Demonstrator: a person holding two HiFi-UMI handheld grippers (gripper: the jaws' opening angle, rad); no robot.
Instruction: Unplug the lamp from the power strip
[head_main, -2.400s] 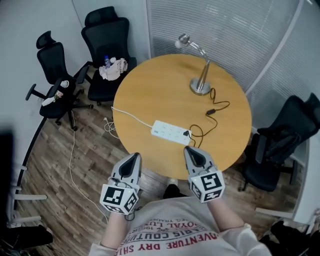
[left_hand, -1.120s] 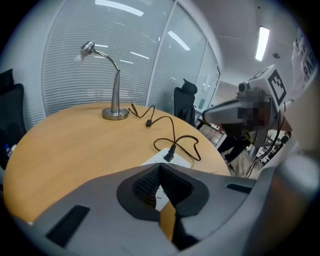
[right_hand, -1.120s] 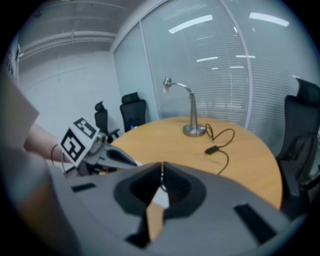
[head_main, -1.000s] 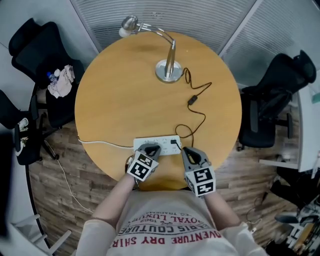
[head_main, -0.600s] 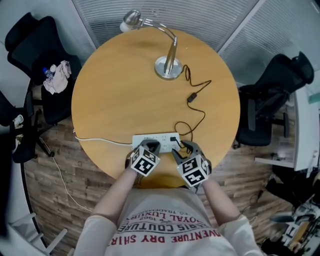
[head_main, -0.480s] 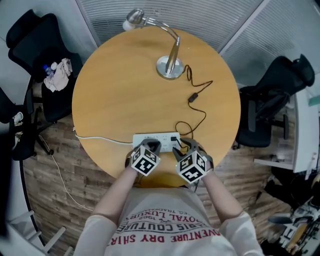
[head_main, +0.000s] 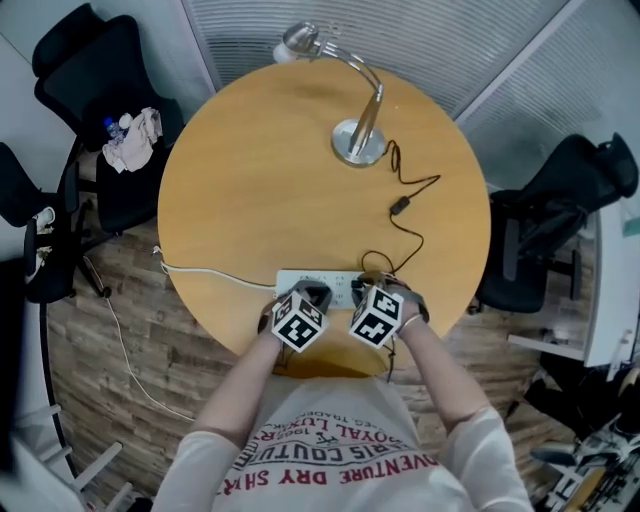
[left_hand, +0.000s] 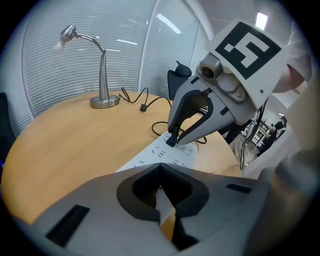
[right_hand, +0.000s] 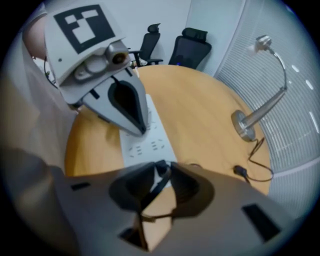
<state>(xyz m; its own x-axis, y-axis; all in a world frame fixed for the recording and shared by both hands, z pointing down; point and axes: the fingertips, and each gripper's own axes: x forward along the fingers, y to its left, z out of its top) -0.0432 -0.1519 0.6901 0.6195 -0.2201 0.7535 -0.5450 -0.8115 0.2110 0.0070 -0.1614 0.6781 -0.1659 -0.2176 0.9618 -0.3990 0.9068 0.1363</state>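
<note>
Wood floor (head_main: 130, 330) lies all around a big round table (head_main: 260, 180). Black chairs (head_main: 95, 60) stand near it on both sides, and gray blinds (head_main: 420, 40) hang at the far side.

On the far part of the table stands a silver lamp (head_main: 360, 145) with a bent neck. A white strip (head_main: 295, 280) lies flat near the table's close edge, right in front of the person. Its white cable (head_main: 215, 272) runs off to the left and down to the floor.

Both tools are at the strip. The left gripper (right_hand: 139, 130) has its jaws pressed together, with the tip down on the strip's top. The right gripper (left_hand: 175, 142) is at the strip's right end. Its jaws are closing on the black plug (right_hand: 160, 168), which sits between them and is still in its hole.

A thin black cord (head_main: 418, 185) runs in loops from the lamp to the plug. A small black switch (head_main: 399, 207) sits partway along it.
</note>
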